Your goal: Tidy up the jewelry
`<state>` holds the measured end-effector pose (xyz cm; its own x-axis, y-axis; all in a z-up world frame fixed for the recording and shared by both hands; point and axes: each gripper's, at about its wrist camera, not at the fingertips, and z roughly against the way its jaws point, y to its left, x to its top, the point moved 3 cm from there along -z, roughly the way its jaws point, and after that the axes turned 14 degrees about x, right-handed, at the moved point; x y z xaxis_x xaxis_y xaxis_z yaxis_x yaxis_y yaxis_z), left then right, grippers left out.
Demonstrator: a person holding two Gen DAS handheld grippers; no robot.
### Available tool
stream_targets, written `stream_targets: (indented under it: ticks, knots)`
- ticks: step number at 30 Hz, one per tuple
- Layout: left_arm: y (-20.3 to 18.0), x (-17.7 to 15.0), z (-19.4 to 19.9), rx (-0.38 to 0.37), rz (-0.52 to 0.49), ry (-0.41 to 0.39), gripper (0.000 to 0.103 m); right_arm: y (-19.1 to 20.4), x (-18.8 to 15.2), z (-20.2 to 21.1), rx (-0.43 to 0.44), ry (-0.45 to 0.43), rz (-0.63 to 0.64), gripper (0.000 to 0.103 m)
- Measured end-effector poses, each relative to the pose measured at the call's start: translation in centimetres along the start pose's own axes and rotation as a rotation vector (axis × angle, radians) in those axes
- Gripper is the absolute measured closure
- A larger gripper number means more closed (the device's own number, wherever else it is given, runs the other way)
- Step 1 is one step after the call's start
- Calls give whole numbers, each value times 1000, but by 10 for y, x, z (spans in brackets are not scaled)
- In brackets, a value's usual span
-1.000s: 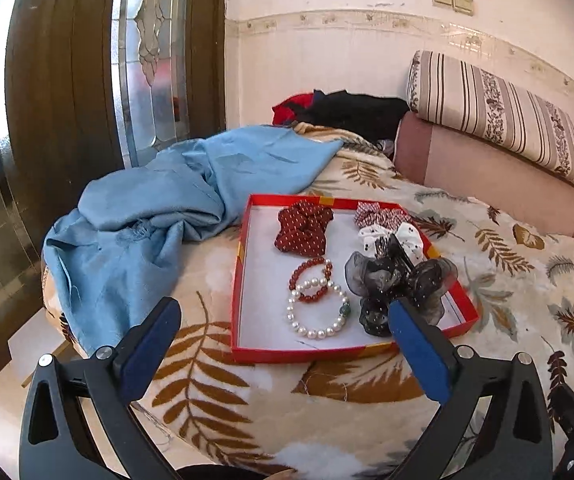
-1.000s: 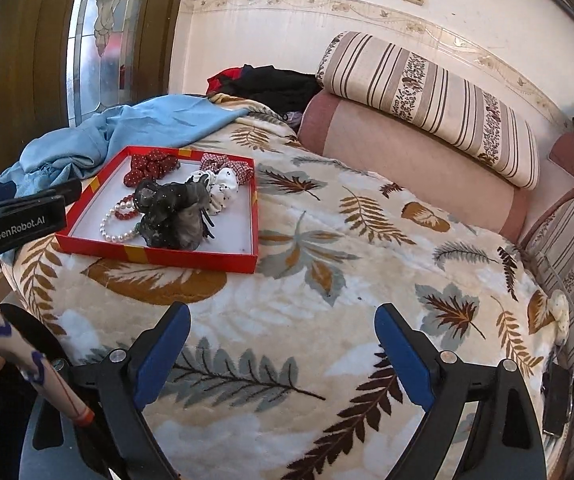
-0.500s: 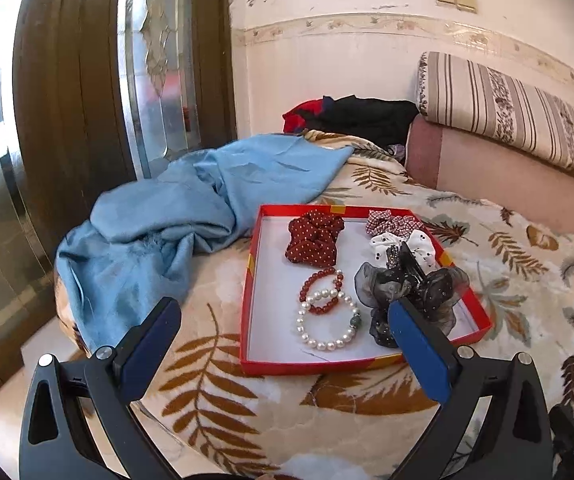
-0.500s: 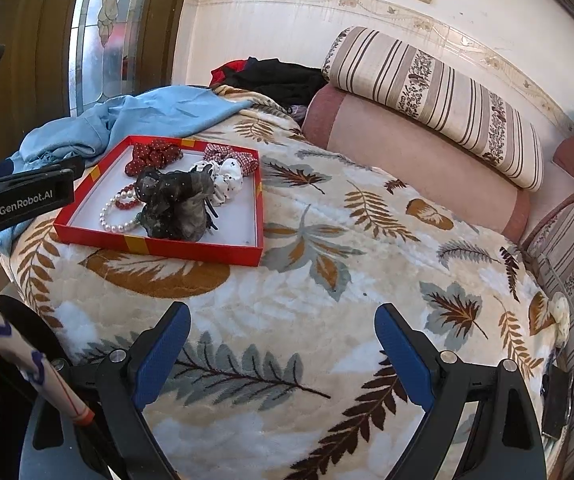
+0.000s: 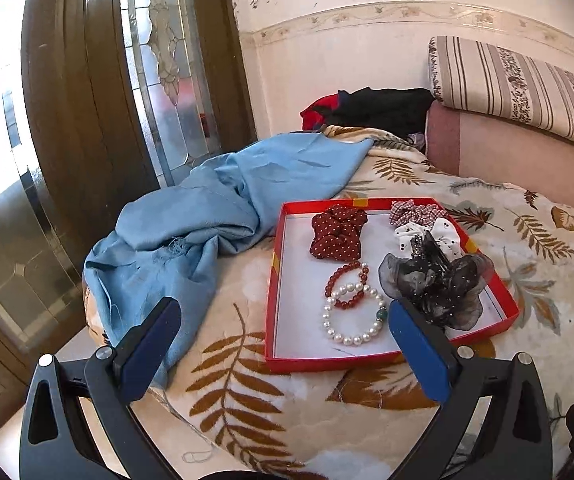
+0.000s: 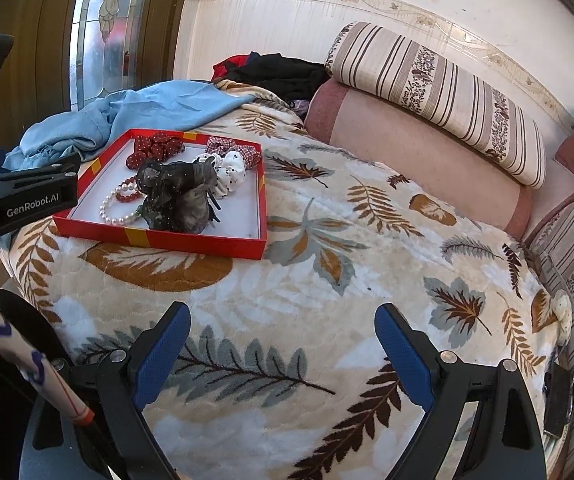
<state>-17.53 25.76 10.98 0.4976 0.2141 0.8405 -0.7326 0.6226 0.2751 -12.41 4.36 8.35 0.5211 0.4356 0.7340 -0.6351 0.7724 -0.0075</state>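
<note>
A red tray [image 5: 273,280] [image 6: 159,238] lies on the leaf-patterned bed. It holds a pearl bracelet [image 5: 353,338] [image 6: 111,216], a red bead bracelet [image 5: 337,276], a dark red dotted scrunchie [image 5: 337,232] [image 6: 155,148], a white dotted bow [image 5: 447,234], a checked scrunchie [image 5: 415,210] and a black gauze hair clip [image 5: 439,284] [image 6: 179,196]. My left gripper [image 5: 283,324] is open and empty, just short of the tray's near left side. My right gripper [image 6: 283,332] is open and empty over bare blanket, right of the tray.
A blue cloth [image 5: 223,208] lies crumpled left of the tray, hanging over the bed edge. Dark clothes [image 5: 371,110] sit at the far corner. A pink bolster [image 6: 419,152] and striped pillow [image 6: 439,88] line the wall. A wooden glass door [image 5: 87,120] stands left.
My left gripper has swung left, so the tray has shifted right in its view. My right gripper has edged closer to the bed. Both stay open.
</note>
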Motion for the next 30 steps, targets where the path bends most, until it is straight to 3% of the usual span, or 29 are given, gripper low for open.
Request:
stream_targets:
  ticks: [30]
  knots:
    - [2,-1,-2,8,7,12,0,3,-3,0,-3,8,7,7]
